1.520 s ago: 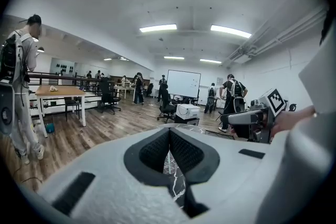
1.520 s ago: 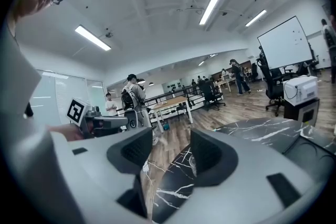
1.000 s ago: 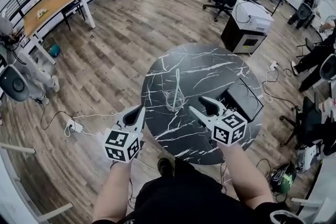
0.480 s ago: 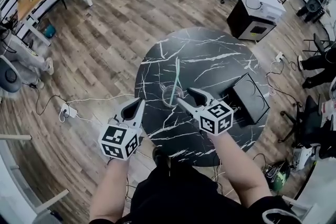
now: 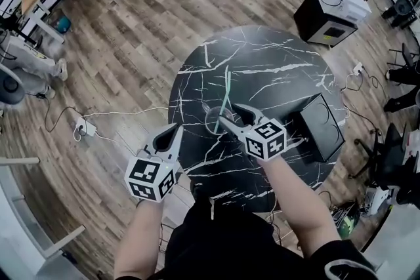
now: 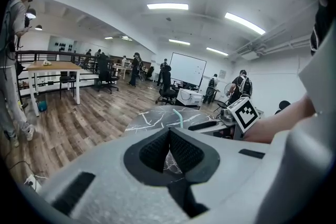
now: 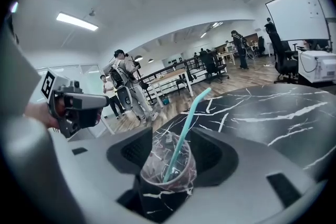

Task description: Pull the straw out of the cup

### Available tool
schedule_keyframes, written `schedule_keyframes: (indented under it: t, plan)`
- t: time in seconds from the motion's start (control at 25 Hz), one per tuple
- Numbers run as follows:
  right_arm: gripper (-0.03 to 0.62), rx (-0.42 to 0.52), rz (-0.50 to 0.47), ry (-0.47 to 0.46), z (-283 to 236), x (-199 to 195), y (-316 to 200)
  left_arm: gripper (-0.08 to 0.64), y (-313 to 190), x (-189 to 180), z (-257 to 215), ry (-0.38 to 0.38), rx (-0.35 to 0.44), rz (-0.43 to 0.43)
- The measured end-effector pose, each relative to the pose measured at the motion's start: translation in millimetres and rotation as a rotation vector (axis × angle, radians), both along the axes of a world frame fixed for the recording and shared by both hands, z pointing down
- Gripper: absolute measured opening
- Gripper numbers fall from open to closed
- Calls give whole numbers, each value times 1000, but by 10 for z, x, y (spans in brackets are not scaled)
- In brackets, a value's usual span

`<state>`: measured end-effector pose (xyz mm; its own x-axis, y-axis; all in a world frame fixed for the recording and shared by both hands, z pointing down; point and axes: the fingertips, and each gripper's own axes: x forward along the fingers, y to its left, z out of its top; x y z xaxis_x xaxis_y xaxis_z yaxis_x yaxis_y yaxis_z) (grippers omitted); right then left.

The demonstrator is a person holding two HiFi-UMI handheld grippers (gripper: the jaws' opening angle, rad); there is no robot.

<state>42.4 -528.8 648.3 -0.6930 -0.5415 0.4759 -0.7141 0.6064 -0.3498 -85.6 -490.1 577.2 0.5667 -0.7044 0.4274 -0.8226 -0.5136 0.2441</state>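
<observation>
From the head view, we saw the round black marbled worktop (image 5: 275, 69) with the clear cup (image 5: 214, 120) standing upright near its 9 o'clock edge. The pale green straw (image 5: 227, 88) stood in the cup and leaned toward 12 o'clock. The right tongs (image 5: 231, 116) reached the cup from its 4 o'clock side, one prong on either side of it. The left tongs (image 5: 176, 134) hung off the worktop rim at the cup's 8 o'clock, apart from it. A black box (image 5: 318, 128) sat at the worktop's 4 o'clock. This view did not settle how either pair of prongs stood.

The left gripper view did so for the left tongs (image 6: 169, 136): we found their ribbed pads clenched together with nothing between them. Beyond them only the straw's (image 6: 180, 117) top showed above the worktop (image 6: 152, 119), with the cup hidden behind the tongs' body.

The right gripper view alone showed the cup (image 7: 165, 181) up close, seated deep between the prongs of the right tongs (image 7: 168, 157). They were spread to the cup's width, the pads just beside its walls, and the walls looked undented, so we judged them released rather than gripping. The straw (image 7: 186, 123) rose from the cup toward 1 o'clock. At 9 o'clock, the left tongs (image 7: 102, 101) appeared, pointing inward.
</observation>
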Motion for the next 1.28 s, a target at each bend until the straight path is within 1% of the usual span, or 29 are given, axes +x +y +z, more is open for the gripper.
schedule_keyframes:
  t: [0.2,0.24,0.32,0.4,0.56,0.72,0.8,1.0,1.12,1.28]
  plan:
    - [216,-26,-15,24,191,-82,-148,11,-16,-106,93,-6,-25,-28]
    - [205,-24,-20,36,227,-94,-168,11,-16,-131,98,-7,-27,-34]
    - [145,-13,-24,58,274,-109,-196,11,-14,-184,90,-9,-29,-45]
    - [109,-2,-19,74,291,-116,-220,11,-18,-248,67,-11,-27,-57]
    - [81,6,0,108,320,-119,-245,11,12,-395,16,-14,-23,-77]
    - [61,-9,19,112,319,-112,-265,11,68,-481,-63,-1,-9,-91]
    - [31,-9,43,107,260,-113,-264,11,100,-521,-124,5,2,-92]
    - [29,8,98,86,-41,-63,-143,11,210,-590,-332,25,35,-88]
    - [29,39,122,79,-313,-37,-10,11,293,-619,-502,43,67,-75]
    - [28,105,158,72,-760,21,157,11,366,-568,-721,70,111,-36]
